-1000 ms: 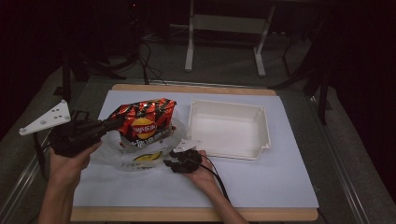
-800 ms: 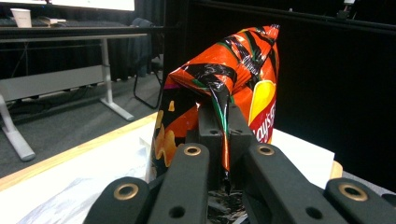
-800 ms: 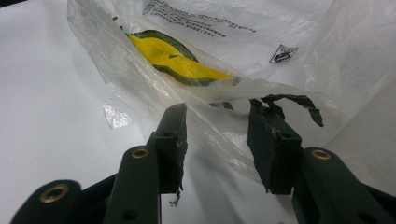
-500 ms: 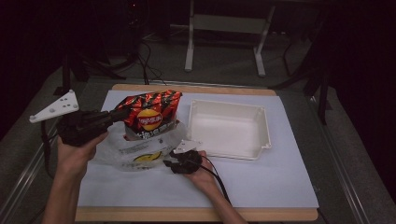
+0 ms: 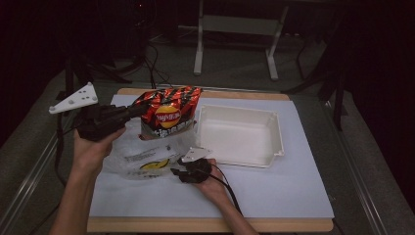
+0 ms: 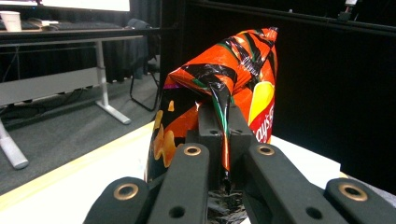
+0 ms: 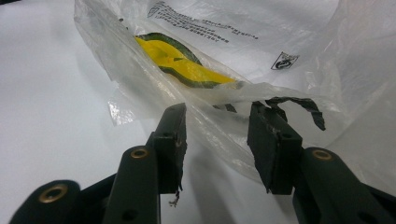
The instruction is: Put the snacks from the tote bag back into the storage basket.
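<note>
High view: a person's left hand holds the left gripper (image 5: 131,110), its jaws clenched on the upper left corner of a red and black crisp bag (image 5: 169,113), which stands partly inside a clear plastic bag (image 5: 142,156) on a white sheet. The right gripper (image 5: 180,171) rests at the plastic bag's near edge. An empty white tray (image 5: 240,134) sits just right of the crisp bag.

Left gripper view: both black jaws are pressed together on a fold of the crisp bag (image 6: 233,79), which stands upright above the table.

Right gripper view: the jaws stand parted, released, with the thin edge of the plastic bag (image 7: 224,93) lying loose between them, pads (image 7: 271,140) not pressing it.
</note>
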Tool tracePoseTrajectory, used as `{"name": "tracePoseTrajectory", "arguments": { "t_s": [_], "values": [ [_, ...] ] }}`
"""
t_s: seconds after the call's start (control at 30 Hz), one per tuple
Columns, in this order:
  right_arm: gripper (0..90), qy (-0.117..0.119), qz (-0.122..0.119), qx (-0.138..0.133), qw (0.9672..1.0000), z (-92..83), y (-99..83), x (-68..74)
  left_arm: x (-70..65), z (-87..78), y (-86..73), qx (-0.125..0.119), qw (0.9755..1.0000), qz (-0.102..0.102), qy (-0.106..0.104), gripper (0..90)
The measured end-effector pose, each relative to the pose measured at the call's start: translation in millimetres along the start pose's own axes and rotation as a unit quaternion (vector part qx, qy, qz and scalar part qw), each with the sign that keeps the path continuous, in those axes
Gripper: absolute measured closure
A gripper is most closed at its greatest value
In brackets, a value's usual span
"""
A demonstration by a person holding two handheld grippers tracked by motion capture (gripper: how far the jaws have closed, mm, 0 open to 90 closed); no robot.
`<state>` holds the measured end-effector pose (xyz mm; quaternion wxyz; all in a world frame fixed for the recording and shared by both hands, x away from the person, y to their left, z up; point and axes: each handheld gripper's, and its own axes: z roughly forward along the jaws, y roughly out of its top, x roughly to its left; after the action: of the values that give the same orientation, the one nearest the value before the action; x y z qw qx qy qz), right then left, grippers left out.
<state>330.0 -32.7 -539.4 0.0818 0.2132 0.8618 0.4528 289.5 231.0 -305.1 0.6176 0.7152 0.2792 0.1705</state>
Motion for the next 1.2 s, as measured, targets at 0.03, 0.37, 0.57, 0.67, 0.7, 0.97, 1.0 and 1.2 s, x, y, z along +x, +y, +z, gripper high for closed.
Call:
{"name": "tracePoseTrajectory", "arguments": {
  "t_s": [0.03, 0.37, 0.57, 0.67, 0.7, 0.97, 1.0, 1.2],
  "values": [
    [57.1, 0.000, 0.001, 0.001, 1.0000, 0.1, 0.0, 0.4, 0.2, 1.7, 0.8, 0.000, 1.0000, 0.000, -0.001, 89.4],
    [57.0, -0.001, -0.007, -0.006, 1.0000, -1.4, -0.6, 2.5, 5.1, 19.6, 8.8, 0.001, 0.9999, -0.003, -0.013, 89.4],
    [56.9, -0.001, -0.013, -0.005, 0.9999, -1.2, -0.6, 3.4, 8.4, 33.0, 12.0, 0.008, 0.9997, -0.005, -0.022, 89.4],
    [56.8, 0.000, -0.012, -0.006, 0.9999, -1.4, -0.7, 2.9, 9.5, 39.0, 13.5, 0.011, 0.9996, -0.005, -0.025, 89.4],
    [56.8, 0.001, -0.011, -0.005, 0.9999, -1.4, -0.7, 2.7, 10.0, 41.1, 14.0, 0.012, 0.9996, -0.005, -0.026, 89.4],
    [56.4, 0.000, -0.009, -0.014, 0.9999, -3.3, -1.5, 3.1, 15.2, 56.2, 15.1, 0.016, 0.9992, -0.009, -0.037, 89.4],
    [56.4, 0.001, -0.009, -0.016, 0.9998, -3.5, -1.6, 2.8, 16.3, 58.3, 15.6, 0.018, 0.9991, -0.008, -0.037, 89.4],
    [56.3, -0.002, -0.009, -0.020, 0.9997, -4.4, -2.0, 3.2, 21.2, 70.0, 17.7, 0.019, 0.9987, -0.014, -0.046, 89.3]
  ]
}}
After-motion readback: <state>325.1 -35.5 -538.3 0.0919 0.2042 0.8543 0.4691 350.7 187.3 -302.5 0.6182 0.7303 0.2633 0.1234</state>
